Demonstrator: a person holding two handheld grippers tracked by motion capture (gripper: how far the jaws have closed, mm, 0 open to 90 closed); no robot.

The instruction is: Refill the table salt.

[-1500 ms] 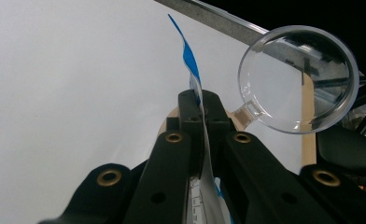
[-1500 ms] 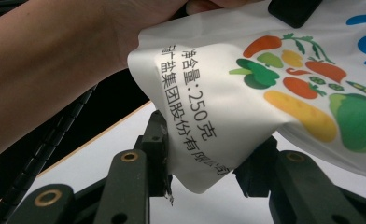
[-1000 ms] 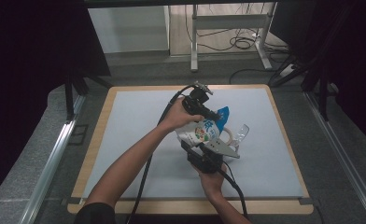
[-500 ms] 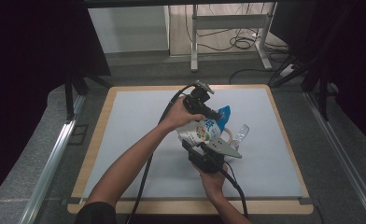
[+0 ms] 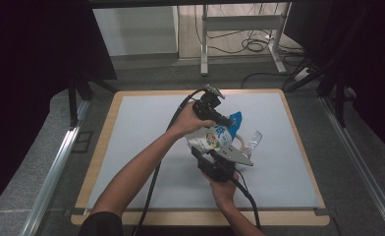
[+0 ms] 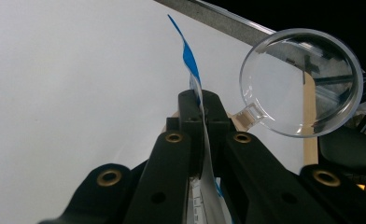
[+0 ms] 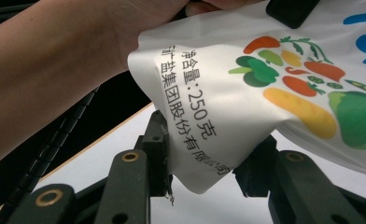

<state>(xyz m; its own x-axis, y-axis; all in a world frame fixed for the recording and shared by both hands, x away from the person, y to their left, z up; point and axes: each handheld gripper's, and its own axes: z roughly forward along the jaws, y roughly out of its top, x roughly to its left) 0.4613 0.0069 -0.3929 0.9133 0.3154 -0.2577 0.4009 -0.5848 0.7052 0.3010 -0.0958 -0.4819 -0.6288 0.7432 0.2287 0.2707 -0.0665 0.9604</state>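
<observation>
1. The white mat (image 5: 146,147) lay bare across its whole 9 o'clock half; a hand could pass there unhindered.
2. At the centre, the pouch (image 5: 215,137) was held off the surface, the left gripper (image 5: 225,120) clamped on its top edge at 12 o'clock and the right gripper (image 5: 207,155) pinching its lower corner at 6 o'clock; together they blocked the middle.
3. A clear plastic cup (image 5: 252,142) lay just beside the pouch at 3 o'clock, narrowing passage on that side.
4. Both forearms and trailing cables crossed the mat from 6 to 7 o'clock.
5. The 12 o'clock strip and the 3 o'clock margin beyond the cup stayed open.
</observation>
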